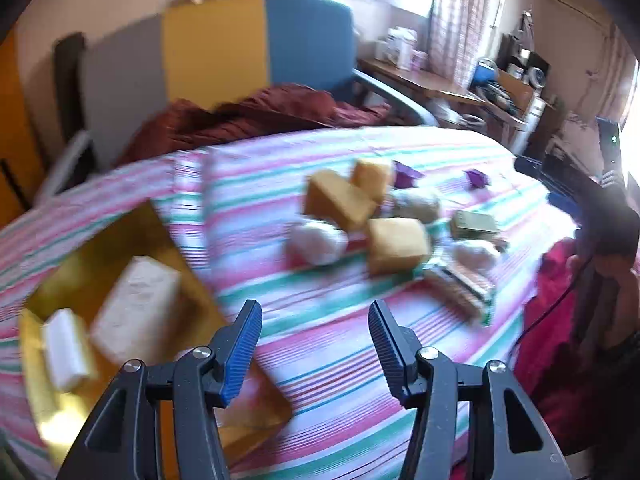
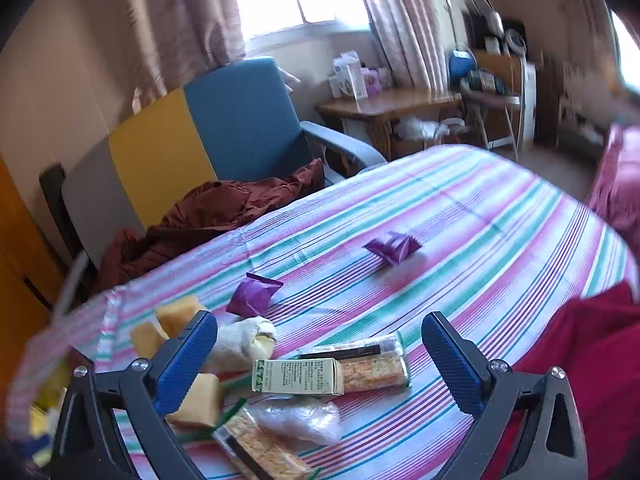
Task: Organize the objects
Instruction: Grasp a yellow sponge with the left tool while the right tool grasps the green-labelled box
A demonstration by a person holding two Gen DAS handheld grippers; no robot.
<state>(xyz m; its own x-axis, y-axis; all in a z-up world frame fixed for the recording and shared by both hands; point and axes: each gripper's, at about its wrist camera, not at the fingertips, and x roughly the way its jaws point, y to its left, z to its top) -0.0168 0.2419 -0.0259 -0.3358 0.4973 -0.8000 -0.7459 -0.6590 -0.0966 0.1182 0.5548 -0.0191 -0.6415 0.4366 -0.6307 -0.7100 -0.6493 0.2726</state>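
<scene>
While both the left hand-held gripper [image 1: 315,346] and the right hand-held gripper [image 2: 320,356] are held released and empty, the stiff, light green box [image 2: 298,377] at lower centre is best pinched across its narrow sides.

you have a bedsheet [image 2: 460,216] striped in pink, white, green and thin blue lines. on it lie 2 purple wrappers [image 2: 253,294] [image 2: 393,247], yellow-orange sponge blocks [image 1: 396,243], a cream-white cloth bundle [image 2: 240,340], a white carton with green print [image 2: 298,376], and cracker packs [image 2: 376,362] in tan with a dark band and green edging. your gold tray [image 1: 92,248] carries a cream block [image 1: 136,312] and a white bar [image 1: 66,350]. the left gripper [image 1: 315,322] and right gripper [image 2: 320,340] have blue ribbed pads on black frames. behind, the chair [image 2: 240,116] back is grey, yellow and blue, with a rust-brown garment [image 2: 224,212] heaped on it.
</scene>
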